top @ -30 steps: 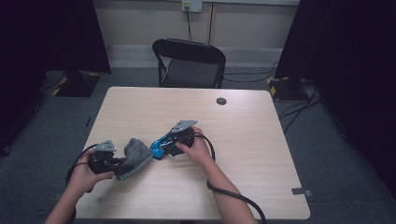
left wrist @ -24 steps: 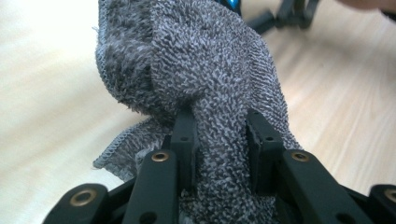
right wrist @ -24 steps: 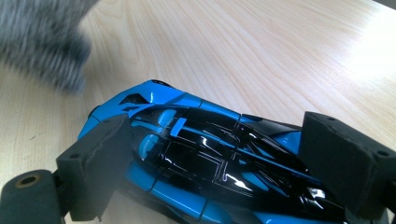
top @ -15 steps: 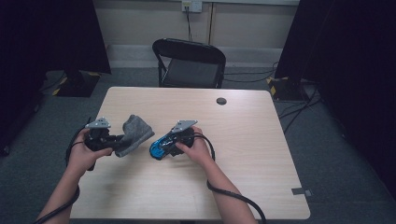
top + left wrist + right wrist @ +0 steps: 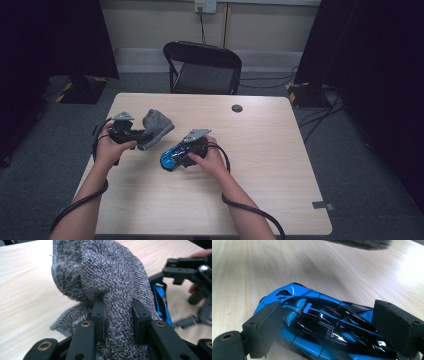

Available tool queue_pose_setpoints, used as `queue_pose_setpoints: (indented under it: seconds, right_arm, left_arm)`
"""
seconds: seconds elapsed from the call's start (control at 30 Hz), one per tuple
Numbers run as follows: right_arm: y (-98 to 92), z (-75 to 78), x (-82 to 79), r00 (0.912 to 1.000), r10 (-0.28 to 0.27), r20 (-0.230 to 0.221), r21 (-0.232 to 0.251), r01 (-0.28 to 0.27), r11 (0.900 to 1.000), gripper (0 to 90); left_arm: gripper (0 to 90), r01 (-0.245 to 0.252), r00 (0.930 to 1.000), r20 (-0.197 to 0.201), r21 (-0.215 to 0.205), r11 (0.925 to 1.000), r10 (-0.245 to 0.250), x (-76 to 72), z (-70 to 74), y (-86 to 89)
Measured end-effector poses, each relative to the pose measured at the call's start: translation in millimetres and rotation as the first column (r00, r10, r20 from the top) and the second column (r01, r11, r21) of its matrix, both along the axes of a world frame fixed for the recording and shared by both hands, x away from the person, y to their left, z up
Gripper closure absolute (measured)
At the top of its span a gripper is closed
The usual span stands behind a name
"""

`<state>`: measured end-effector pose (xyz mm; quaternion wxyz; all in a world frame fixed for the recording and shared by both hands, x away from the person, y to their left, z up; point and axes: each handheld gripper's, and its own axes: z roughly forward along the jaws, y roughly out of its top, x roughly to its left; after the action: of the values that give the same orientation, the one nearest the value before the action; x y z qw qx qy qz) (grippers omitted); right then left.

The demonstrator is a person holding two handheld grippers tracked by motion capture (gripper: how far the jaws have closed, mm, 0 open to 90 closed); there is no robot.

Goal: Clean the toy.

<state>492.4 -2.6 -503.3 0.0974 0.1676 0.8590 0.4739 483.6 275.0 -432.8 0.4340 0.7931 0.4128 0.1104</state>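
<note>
Left gripper (image 5: 131,134): at nine o'clock of the surface (image 5: 260,165), fingers (image 5: 98,315) clamped on the grey cloth (image 5: 155,128), which hangs lifted off the wood.
Blue toy car (image 5: 172,157): near centre, at four o'clock from the cloth, nose toward seven o'clock.
Right gripper (image 5: 184,153): fingers (image 5: 263,327) pressed on the car's flanks.
Risk: the glossy shell may slip or twist under wiping; a loose cloth fold could snag the other gripper.

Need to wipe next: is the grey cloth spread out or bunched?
Bunched: the grey cloth stands crumpled, pinched in the left gripper.
</note>
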Motion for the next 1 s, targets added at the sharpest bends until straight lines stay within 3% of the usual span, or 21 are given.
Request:
queue_pose_setpoints:
  seconds: [0.4, 0.43, 0.53, 0.67, 0.77, 1.0]
  right_arm:
    - [0.0, -0.1, 1.4, 1.0, 0.007, -0.006, 0.001, -0.007, 1.0, 9.7]
    - [0.1, -0.1, 1.4, 1.0, 0.008, -0.006, 0.001, -0.008, 1.0, 9.7]
    - [0.1, -0.1, 1.4, 0.9999, 0.008, -0.006, 0.001, -0.008, 1.0, 9.7]
    - [0.1, -0.1, 1.3, 0.9999, 0.008, -0.006, 0.001, -0.008, 1.0, 9.7]
    - [0.1, -0.1, 1.3, 0.9999, 0.008, -0.006, 0.001, -0.008, 1.0, 9.7]
    - [0.1, -0.1, 1.3, 0.9999, 0.008, -0.006, 0.001, -0.008, 1.0, 9.7]
  left_arm:
    - [68.7, -0.015, 0.9996, -0.022, 0.043, 0.999, 0.016, 39.6, -23.5, -41.0]
    - [68.7, -0.01, 0.9997, -0.022, 0.062, 0.998, 0.011, 42.7, -25.9, -44.7]
    - [68.6, -0.005, 0.9995, -0.031, 0.059, 0.9983, 0.007, 49.0, -33.3, -55.7]
    - [68.5, 0.021, 0.9971, -0.075, 0.087, 0.996, -0.015, 56.4, -45.8, -75.4]
    - [68.4, 0.046, 0.9961, -0.08, 0.111, 0.9927, -0.038, 58.1, -52.3, -85.0]
    - [68.3, 0.136, 0.988, -0.093, 0.144, 0.9801, -0.123, 60.3, -52.2, -89.9]
